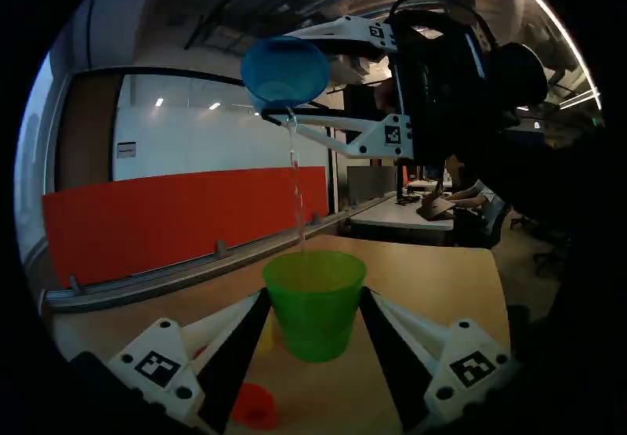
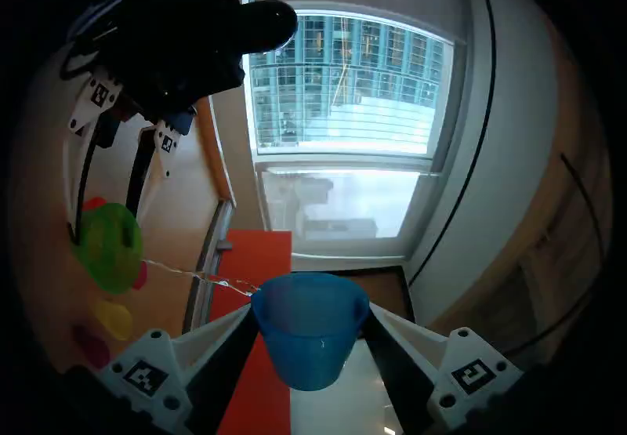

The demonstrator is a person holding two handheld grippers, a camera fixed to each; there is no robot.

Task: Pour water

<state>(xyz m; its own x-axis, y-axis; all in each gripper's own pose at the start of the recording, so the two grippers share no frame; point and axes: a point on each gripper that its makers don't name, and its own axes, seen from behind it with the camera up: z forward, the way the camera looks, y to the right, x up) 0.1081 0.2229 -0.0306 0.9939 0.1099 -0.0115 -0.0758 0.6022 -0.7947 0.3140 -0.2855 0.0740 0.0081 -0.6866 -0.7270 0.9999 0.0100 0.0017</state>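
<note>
The left gripper [image 1: 313,298] has its jaws pinching a green cup [image 1: 315,306] by the sides, just under the rim, with the cup upright between them and lifted a little off the wooden surface [image 1: 439,278]. Above and ahead of those jaws, the right gripper [image 1: 270,78] has its jaws closed on a blue cup [image 1: 284,73], tipped so that a thin stream of water [image 1: 296,184] falls from its lip into the green cup's mouth. In the right gripper view the blue cup [image 2: 309,333] sits squarely between the jaws, and the stream [image 2: 196,273] arcs away to the green cup [image 2: 110,247].

Both cups look like thin, light plastic: smooth, slightly springy and likely slippery when wet. The green one will probably grow heavier as it fills, so a hold high on the tapered wall, where the flare resists sliding down, seems soundest. Squeezing hard could bow the wall and spill. A red cup [image 1: 255,405] lies below the left jaw.
</note>
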